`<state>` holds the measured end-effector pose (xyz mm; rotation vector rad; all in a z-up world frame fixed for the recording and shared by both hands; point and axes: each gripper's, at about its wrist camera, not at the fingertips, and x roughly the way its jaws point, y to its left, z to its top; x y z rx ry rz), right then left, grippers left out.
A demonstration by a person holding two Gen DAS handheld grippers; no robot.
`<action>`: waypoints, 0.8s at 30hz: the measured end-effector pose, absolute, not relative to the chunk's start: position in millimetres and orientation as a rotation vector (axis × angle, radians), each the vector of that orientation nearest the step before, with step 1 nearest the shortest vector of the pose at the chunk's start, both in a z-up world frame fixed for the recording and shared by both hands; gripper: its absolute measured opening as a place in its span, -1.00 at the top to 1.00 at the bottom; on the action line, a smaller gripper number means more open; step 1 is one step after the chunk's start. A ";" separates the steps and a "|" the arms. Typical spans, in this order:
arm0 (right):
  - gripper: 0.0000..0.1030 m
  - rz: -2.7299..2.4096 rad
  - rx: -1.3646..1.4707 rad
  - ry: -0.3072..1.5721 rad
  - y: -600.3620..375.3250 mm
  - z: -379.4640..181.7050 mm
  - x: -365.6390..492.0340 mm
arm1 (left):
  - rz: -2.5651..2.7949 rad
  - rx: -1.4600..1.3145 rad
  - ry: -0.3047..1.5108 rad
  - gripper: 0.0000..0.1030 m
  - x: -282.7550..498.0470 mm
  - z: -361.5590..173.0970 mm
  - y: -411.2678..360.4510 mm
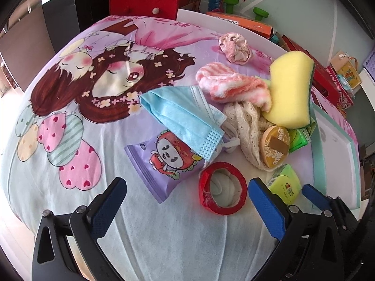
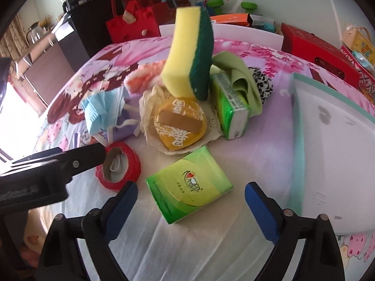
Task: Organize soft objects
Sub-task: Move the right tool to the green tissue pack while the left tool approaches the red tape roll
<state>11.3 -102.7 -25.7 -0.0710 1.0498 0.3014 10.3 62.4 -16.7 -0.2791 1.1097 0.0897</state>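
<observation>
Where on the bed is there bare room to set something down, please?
The cartoon-print sheet left of the blue mask is free, as is the white tray on the right. Between them, from the red tape roll back to the yellow sponge, it is crowded.

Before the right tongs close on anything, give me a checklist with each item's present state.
1. Right tongs open and empty: ok.
2. Green tissue pack lying flat just ahead of them, nothing on top: ok.
3. Left tongs open and empty, clear of the pack: ok.
4. Red tape roll apart from the pack: ok.
5. White tray on the right has bare space: ok.
6. Yellow sponge stable on the pile: not ok, it stands on end, leaning.
</observation>
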 end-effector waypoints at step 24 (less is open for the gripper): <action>-0.51 0.265 -0.064 1.102 -109.4 -38.1 8.8 | 0.051 -0.177 1.141 -0.99 13.2 -26.3 38.5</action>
